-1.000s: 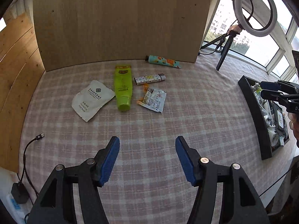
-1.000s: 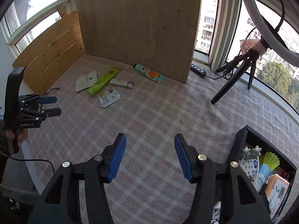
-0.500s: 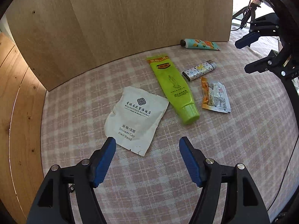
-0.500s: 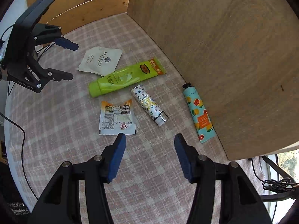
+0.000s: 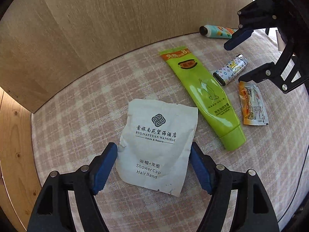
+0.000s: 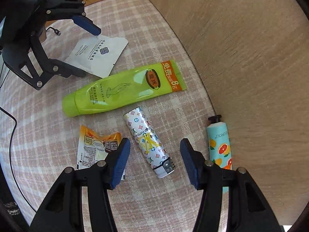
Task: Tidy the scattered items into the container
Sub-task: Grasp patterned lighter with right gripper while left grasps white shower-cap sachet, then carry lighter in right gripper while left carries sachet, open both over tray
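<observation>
Checked tablecloth (image 5: pixel 81 100), grab stage: left gripper (image 5: pixel 153 166) wide open around shower cap packet (image 5: pixel 156 145), right gripper (image 6: pixel 154 159) wide open over lighter (image 6: pixel 148 143), nothing held. Next: lower, squeeze.

Five loose items are lying out: two squeeze tubes, one lime-green plastic (image 6: pixel 123 89) and one pale-blue with orange-fruit print (image 6: pixel 219 145); two flat sachets, one white paper (image 5: pixel 156 145) and one orange-and-white foil (image 5: pixel 252 104); one monogram-patterned lighter (image 6: pixel 148 143).
</observation>
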Motion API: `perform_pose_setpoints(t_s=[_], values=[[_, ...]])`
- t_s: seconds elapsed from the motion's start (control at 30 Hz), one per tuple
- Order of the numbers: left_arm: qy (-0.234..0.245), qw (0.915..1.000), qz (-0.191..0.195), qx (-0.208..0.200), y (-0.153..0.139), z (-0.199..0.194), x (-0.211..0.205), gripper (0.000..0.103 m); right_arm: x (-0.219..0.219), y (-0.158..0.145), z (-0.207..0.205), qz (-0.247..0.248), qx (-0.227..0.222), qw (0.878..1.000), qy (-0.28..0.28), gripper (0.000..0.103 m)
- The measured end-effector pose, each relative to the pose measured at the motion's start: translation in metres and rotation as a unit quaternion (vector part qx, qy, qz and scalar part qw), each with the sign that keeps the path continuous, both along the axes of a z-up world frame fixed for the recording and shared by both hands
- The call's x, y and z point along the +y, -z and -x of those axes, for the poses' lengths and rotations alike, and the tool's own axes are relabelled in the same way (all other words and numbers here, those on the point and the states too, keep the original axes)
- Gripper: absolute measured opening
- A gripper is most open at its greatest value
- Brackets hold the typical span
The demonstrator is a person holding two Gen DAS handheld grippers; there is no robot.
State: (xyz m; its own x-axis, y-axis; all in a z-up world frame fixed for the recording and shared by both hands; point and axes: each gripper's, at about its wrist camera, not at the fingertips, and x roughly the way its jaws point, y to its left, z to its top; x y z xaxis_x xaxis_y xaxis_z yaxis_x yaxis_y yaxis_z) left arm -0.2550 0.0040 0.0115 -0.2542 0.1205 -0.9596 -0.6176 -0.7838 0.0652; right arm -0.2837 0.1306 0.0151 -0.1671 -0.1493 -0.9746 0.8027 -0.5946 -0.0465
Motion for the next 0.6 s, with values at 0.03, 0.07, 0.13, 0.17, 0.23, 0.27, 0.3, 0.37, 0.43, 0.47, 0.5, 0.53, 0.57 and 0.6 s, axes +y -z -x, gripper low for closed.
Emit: perform_pose_setpoints(t_s=[0.03,0.07,0.13,0.17,0.23,0.27,0.3,0.37,0.43,0.47,0.5,0.53,0.57,0.6], values=[[-0.004,0.9999,-0.008,-0.007,0.001,0.003,-0.002,0.076,-0.002,0.002,0.002,-0.001,-0.004,1.0,-0.001,0.053],[-0.011,0.9996,-0.019,-0.015,0.002,0.006,-0.004,0.076,-0.003,0.002,0.004,0.004,-0.007,1.0,0.001,0.053],[-0.02,0.999,-0.035,-0.018,0.003,0.008,-0.007,0.075,-0.003,0.002,0.009,0.006,-0.017,1.0,0.015,0.053],[-0.021,0.9989,-0.039,-0.014,0.002,0.007,-0.007,0.073,-0.002,0.001,0.01,0.009,-0.021,0.999,0.023,0.05],[-0.025,0.9987,-0.044,-0.004,0.001,0.004,-0.007,0.067,-0.001,-0.001,0.008,0.011,-0.02,0.999,0.023,0.038],[-0.031,0.9984,-0.047,-0.002,0.0,0.002,-0.007,0.064,-0.001,-0.002,0.007,0.012,-0.022,0.999,0.025,0.028],[-0.036,0.9981,-0.05,0.0,-0.001,0.0,-0.008,0.061,0.0,-0.003,0.006,0.014,-0.026,0.999,0.031,0.023],[-0.045,0.9972,-0.06,0.001,-0.002,-0.006,-0.009,0.059,0.006,-0.004,0.005,0.022,-0.03,0.998,0.055,0.023],[-0.05,0.9964,-0.068,0.002,-0.005,-0.014,-0.011,0.057,0.012,-0.006,0.004,0.031,-0.033,0.996,0.077,0.023],[-0.053,0.9964,-0.066,0.007,-0.006,-0.02,-0.01,0.056,0.015,-0.008,0.003,0.036,-0.034,0.995,0.084,0.023],[-0.057,0.9962,-0.066,0.009,-0.007,-0.025,-0.009,0.055,0.019,-0.009,0.001,0.043,-0.035,0.994,0.093,0.023],[-0.061,0.9956,-0.069,0.01,-0.009,-0.03,-0.01,0.055,0.025,-0.01,-0.002,0.051,-0.036,0.993,0.105,0.023],[-0.067,0.9948,-0.075,0.013,-0.012,-0.036,-0.012,0.054,0.03,-0.013,-0.005,0.058,-0.035,0.991,0.117,0.023],[-0.073,0.9939,-0.081,0.017,-0.015,-0.041,-0.013,0.054,0.035,-0.016,-0.007,0.065,-0.033,0.989,0.131,0.023]])
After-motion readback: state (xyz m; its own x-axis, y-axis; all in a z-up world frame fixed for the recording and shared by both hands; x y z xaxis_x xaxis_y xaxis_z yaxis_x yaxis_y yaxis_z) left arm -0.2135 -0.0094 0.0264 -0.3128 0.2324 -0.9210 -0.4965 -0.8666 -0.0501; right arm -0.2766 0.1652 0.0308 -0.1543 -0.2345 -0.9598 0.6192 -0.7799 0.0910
